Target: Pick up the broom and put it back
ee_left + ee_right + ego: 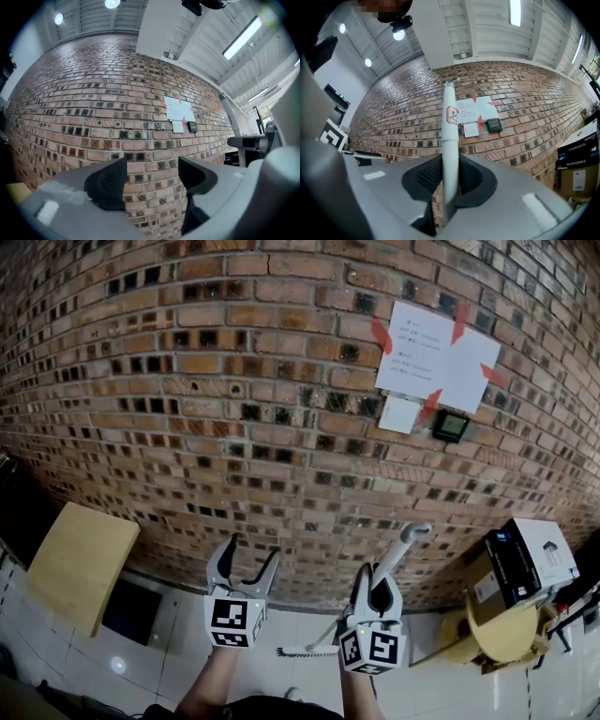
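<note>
The right gripper [377, 589] is nearest, held up in front of the person. Its black fingers [425, 176] are clamped on the pale handle of the broom [449, 136]. The handle runs between the two fingers and touches both. It rises past their tips and tilts up and right towards the wall. Its grey top end, with a red-and-white label below it, stands well above the fingers.

Just beside it on the left, at about the same height, is the left gripper [248, 557]. Its fingers [108, 183] stand apart with nothing between them; only brickwork shows through the gap.

Beyond the grippers lies a white tiled floor [300, 629]. A tan wooden board [80, 563] is at the left and a black-and-white box [530, 559] at the right.

Farthest off is a brick wall [234, 381]. White sheets of paper [436, 357] are fixed to it with red tape, with a small dark device [451, 426] just below them.
</note>
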Motion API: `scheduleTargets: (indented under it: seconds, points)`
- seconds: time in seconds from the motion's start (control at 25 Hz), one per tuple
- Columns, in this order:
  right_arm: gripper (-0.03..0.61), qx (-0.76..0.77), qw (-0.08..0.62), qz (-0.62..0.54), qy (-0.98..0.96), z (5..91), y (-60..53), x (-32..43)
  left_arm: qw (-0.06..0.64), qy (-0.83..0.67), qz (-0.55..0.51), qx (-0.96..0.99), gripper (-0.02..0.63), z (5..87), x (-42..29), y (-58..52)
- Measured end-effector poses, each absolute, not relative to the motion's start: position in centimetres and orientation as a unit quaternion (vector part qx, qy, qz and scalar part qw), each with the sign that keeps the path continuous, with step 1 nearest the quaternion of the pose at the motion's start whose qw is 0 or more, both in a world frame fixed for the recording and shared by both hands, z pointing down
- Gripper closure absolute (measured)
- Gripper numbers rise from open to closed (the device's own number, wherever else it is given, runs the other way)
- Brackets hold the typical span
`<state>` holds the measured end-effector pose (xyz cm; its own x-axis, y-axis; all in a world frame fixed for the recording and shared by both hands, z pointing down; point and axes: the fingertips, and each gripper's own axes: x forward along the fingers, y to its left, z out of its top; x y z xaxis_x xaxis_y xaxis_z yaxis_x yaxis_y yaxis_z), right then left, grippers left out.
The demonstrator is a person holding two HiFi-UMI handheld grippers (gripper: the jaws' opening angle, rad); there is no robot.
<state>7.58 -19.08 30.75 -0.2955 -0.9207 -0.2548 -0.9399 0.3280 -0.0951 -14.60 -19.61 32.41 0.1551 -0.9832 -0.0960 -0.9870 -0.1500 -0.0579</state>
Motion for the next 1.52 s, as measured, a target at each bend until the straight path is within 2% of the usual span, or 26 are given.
scheduleTargets:
  seconds: [0.8,1.12,1.52]
  points:
    - [0.508,-0.584,0.116,0.048,0.802,30.9,-18.9,9.1,0.044,0.645,0.022,-0.762,0.27,32.5,-13.8,-19.0]
    - [0.508,-0.627,0.11,0.011,0.771,32.8,-18.9,15.6,0.034,0.596,0.008,-0.802,0.272,33.5,-8.7,-20.7]
    - [0.508,-0.598,0.079,0.012,0.798,35.0,-18.4,20.3,0.04,0.521,-0.007,-0.853,0.285,34.6,-0.8,-21.9]
